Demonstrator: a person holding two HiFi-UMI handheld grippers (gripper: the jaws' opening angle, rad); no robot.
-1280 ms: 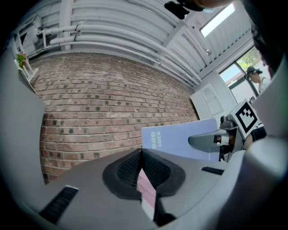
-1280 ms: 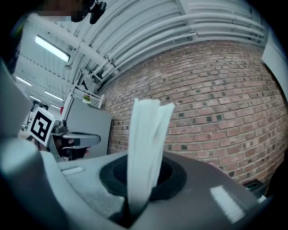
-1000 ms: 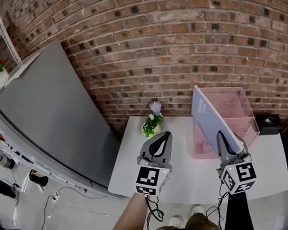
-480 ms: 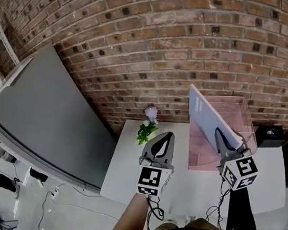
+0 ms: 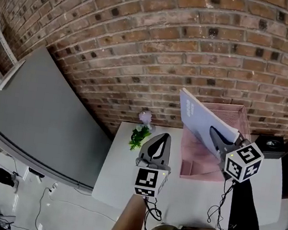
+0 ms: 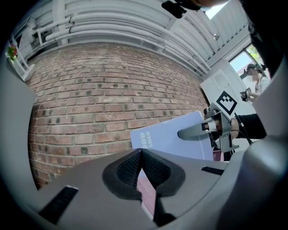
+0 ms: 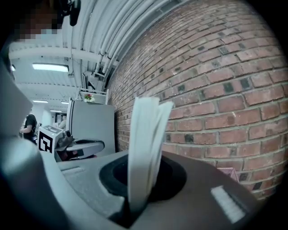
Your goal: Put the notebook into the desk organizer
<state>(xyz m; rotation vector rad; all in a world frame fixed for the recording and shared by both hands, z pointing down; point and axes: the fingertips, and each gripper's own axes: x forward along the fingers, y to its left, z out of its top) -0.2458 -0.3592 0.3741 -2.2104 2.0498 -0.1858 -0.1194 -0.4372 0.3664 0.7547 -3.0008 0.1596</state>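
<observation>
The notebook point(image 5: 199, 118) is being held in the right gripper point(image 5: 215, 133), whose jaws are being pressed on its lower right edge; in the right gripper view the pale page block of the notebook point(image 7: 144, 148) is being pinched edge-on between the two dark pads, standing upright out of them; the pale lilac cover is being shown tilted in the head view, with its top leaning to the left and its face turned toward the person; the notebook is being held up over the left side of the pink desk organizer point(image 5: 242, 116), and whether any part of it is already inside cannot be told; the organizer is being borne by the white table point(image 5: 119, 180), close against the brick wall point(image 5: 164, 45); the left gripper point(image 5: 163, 137) is being held with nothing in it, its jaws being closed together tip to tip, as is being shown in the left gripper view; it is being held over the table, well apart from the notebook and just beside a small plant point(image 5: 140, 135); a grey panel point(image 5: 38, 113) is being leaned at the left; a black box point(image 5: 272, 143) is being shown right of the organizer.
</observation>
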